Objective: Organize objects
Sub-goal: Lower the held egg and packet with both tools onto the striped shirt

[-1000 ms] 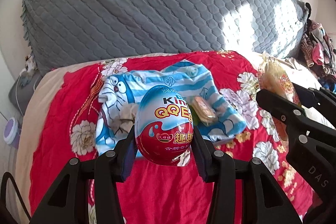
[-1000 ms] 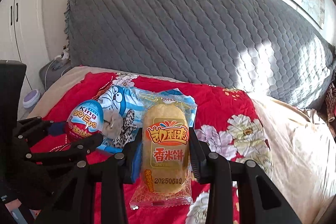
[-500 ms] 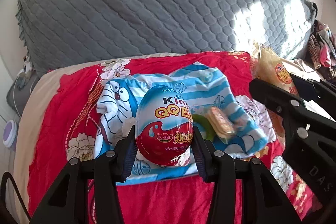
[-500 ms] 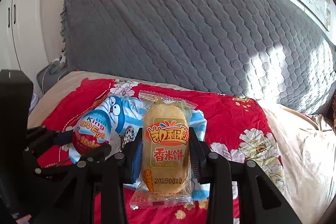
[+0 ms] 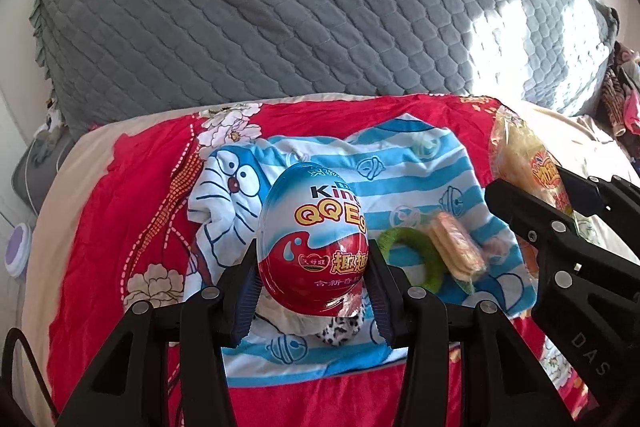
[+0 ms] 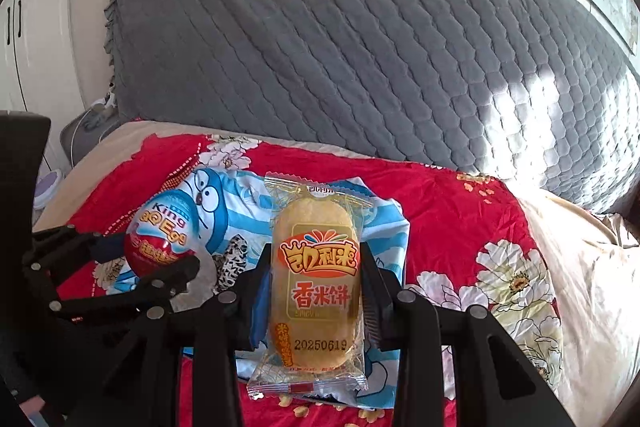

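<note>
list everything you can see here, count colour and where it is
toy egg: 1, blue and red, held between the left gripper's fingers
rice cracker packet: 1, yellow in clear wrap, held between the right gripper's fingers
cartoon cloth: 1, blue and white stripes, spread on the red blanket
green ring: 1, green, lying on the cartoon cloth
biscuit pack: 1, orange-tan, on the cloth against the ring
leopard-print item: 1, black and white, on the cloth below the egg
red blanket: 1, red with white flowers, over the bed
quilted cover: 1, grey, behind the blanket
left gripper: 1, black, closed on the egg
right gripper: 1, black, closed on the packet
</note>
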{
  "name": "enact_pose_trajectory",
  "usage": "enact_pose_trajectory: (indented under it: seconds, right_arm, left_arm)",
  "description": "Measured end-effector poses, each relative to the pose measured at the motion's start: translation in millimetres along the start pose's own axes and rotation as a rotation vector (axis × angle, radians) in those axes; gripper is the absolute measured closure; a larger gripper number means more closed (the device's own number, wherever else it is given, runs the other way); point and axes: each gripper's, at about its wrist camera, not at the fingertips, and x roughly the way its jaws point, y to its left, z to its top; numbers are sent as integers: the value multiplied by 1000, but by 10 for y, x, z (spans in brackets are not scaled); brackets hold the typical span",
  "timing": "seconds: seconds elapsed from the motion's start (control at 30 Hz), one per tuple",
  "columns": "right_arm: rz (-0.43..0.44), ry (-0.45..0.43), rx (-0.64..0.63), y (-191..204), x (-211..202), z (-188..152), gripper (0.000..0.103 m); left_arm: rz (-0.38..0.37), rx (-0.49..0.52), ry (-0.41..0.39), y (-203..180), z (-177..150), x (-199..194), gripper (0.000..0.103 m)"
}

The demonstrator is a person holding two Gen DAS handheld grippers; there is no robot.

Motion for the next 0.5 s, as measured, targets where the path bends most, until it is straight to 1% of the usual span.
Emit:
enact_pose_trajectory:
  seconds: [0.3, 0.37, 0.43, 0.5]
  right_arm:
    - [16, 23, -13, 16, 214, -51, 65]
    - [19, 36, -17, 15, 273, -68, 65]
    - [19, 50, -26, 13, 340, -89, 65]
    - [27, 70, -32, 4, 430, -119, 65]
  left_arm:
    - [10, -7, 31, 31, -85, 255, 53]
    - [17, -8, 40, 43, -102, 313, 53]
    - [8, -13, 45, 61, -116, 368, 53]
    - [17, 0, 46, 44, -128, 416, 53]
